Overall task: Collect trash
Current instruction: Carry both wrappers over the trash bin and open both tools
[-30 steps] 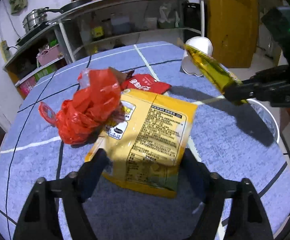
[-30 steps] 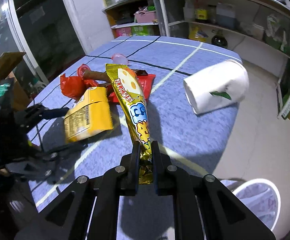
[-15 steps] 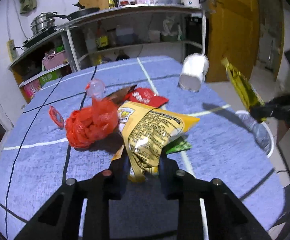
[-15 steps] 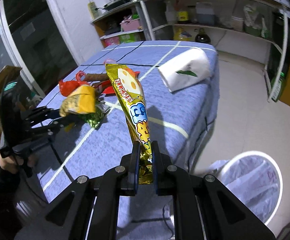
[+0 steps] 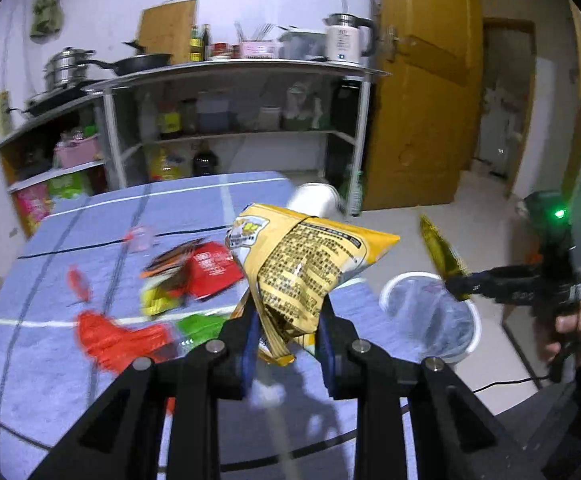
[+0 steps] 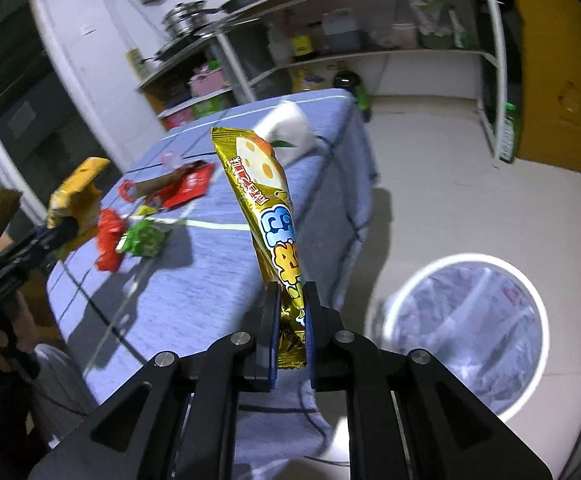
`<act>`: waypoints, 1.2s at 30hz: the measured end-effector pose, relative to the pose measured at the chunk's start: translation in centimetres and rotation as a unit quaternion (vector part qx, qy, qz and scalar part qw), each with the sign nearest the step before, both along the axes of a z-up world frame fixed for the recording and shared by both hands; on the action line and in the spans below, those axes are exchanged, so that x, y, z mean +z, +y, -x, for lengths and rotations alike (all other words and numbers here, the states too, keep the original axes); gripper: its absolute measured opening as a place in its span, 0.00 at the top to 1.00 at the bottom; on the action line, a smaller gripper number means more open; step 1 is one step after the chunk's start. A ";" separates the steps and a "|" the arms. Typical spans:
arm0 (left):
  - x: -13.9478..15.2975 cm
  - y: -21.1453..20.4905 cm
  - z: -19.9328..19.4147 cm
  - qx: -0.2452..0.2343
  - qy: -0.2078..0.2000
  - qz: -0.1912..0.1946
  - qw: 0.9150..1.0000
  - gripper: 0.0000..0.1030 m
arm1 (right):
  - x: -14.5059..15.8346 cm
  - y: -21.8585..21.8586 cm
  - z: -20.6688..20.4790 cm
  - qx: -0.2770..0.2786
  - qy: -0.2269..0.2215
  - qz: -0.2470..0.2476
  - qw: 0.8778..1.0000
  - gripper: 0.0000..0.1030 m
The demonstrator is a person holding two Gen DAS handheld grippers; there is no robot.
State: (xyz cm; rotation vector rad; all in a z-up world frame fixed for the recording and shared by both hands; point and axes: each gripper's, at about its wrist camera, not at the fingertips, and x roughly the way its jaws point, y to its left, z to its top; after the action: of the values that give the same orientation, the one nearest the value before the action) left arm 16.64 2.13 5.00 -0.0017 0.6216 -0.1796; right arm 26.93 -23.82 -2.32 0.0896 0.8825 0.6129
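jaws of the right gripper (image 6: 290, 320) are clamped on the bottom seam of a long gold snack wrapper (image 6: 266, 208), which stands up from them over the floor beyond the table edge. jaws of the left gripper (image 5: 288, 334) are pinched tight on the crumpled lower end of a yellow chip bag (image 5: 310, 264), held clear above the table (image 5: 50, 380).

both pieces look lifted and in transit, so the step in hand is the carry to the bin. the white-rimmed trash bin (image 6: 466, 332), lined with a clear bag, sits on the floor just off the table's corner, to the right of and below the gold wrapper in the right wrist view.

next, each piece needs to be brought over the bin's mouth before its jaws part; the gold wrapper looks nearer to that.

farther off, more trash lies on the table: an orange-red plastic bag (image 5: 118, 338), a green wrapper (image 5: 200, 326), a red packet (image 5: 210, 268), and a white paper roll (image 6: 288, 126) near the far edge.
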 end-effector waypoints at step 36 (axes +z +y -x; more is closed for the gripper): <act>-9.2 -20.3 -15.8 -0.151 0.192 0.069 0.967 0.41 | -6.5 -15.5 -2.3 -0.246 0.083 0.010 0.966 0.67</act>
State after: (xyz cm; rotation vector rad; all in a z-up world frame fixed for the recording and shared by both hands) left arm 32.48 -18.16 -4.17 -0.0782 0.9946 -0.5255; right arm 29.20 -39.33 -8.81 0.3358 0.9828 0.1311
